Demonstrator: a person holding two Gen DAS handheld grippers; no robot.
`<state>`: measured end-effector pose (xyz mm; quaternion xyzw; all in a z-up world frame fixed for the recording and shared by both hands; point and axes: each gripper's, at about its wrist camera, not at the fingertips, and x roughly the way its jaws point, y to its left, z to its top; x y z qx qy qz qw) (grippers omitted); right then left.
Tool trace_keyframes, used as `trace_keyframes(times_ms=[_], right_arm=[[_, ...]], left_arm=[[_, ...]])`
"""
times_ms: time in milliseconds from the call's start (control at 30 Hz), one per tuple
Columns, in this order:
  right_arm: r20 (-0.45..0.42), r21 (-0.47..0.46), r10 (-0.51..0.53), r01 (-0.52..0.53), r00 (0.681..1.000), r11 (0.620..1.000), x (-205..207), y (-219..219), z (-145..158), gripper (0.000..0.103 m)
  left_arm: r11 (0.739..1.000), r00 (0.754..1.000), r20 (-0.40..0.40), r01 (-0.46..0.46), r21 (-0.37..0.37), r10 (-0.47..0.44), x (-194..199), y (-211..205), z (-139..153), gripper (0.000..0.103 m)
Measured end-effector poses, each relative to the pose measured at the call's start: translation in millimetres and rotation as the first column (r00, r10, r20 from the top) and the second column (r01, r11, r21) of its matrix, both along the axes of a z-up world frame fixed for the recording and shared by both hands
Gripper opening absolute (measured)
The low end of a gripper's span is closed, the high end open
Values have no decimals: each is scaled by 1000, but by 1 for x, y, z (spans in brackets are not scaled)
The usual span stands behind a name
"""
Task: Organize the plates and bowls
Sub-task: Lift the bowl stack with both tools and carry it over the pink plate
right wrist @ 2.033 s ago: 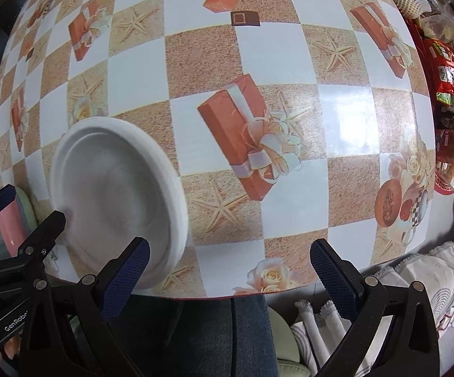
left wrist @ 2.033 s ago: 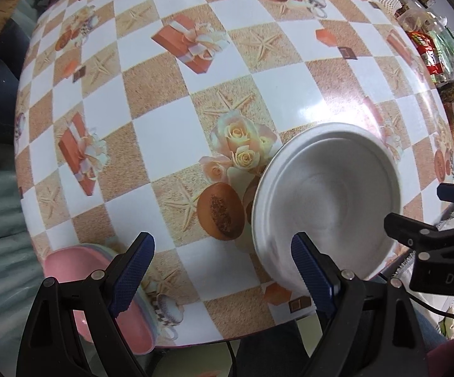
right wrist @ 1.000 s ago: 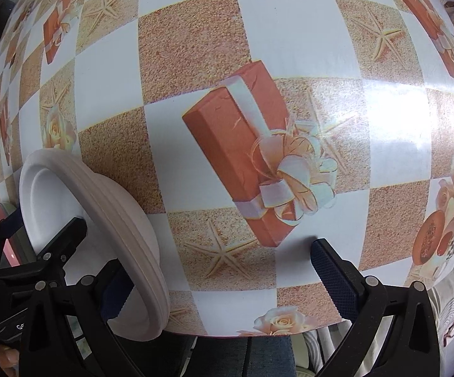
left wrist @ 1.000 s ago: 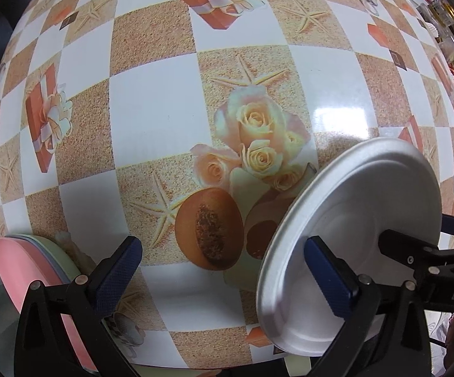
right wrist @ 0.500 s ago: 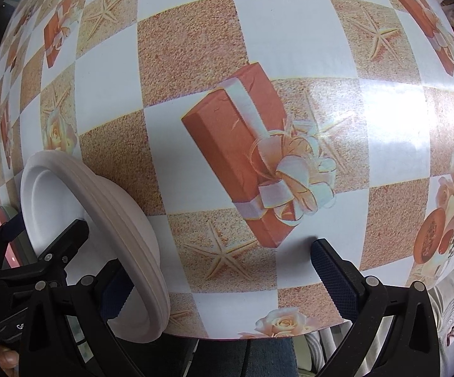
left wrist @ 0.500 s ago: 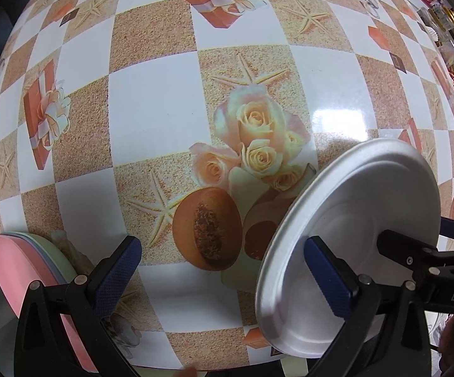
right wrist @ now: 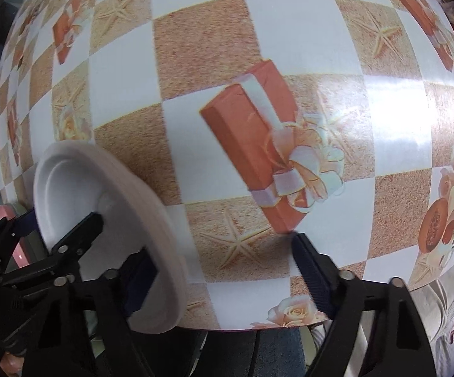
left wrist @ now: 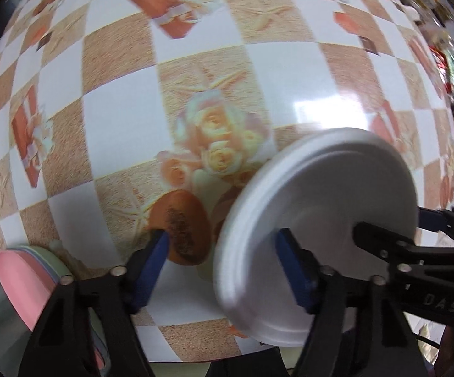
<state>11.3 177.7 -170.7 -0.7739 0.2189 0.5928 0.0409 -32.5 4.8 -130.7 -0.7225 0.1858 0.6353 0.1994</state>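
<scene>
Left wrist view: the white plate (left wrist: 318,235) stands tilted on its edge at 4 o'clock. The left gripper (left wrist: 224,267) has its fingers apart, one in front of the plate's face, the other over the table (left wrist: 117,110); whether they touch the plate I cannot tell. A pink stack (left wrist: 29,286) waits at 8 o'clock.

Right wrist view: the right gripper (right wrist: 220,273) is spread, its left finger behind the plate (right wrist: 107,229) at 8 o'clock; contact is unclear. Judging from this, the plate is not yet on the stack.

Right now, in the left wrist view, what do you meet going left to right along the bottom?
Pink plate stack → left gripper's left finger → tilted white plate → right gripper's finger lying across the plate.
</scene>
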Motion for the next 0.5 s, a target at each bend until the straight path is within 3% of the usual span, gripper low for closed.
trace_keyframes(times_ms=[33,67,133,300,500], right_arm=[[-10,-15,7,-7,1000,1000,-1,-2,2,60],[-21,-44,6,-7,1000,999,-2,-4,4,42],[-16,-118,-16,14,1000,993,-1,-8,2,25],[-7,-98,22,-22,1000,995,-1,-21,6,25],[2,-110,68,-68,998,992,-9,-50,7,25]], left_arm=[[1000,1000,2,6,5,-6,1,1,0,62],[1000,1000,5,13,13,-13,1,4,1,54],[999,1000,15,27,30,-28,3,8,2,44],[999,999,8,48,21,-48,10,11,4,39],[1000,1000,14,-22,6,22,9,-24,0,39]])
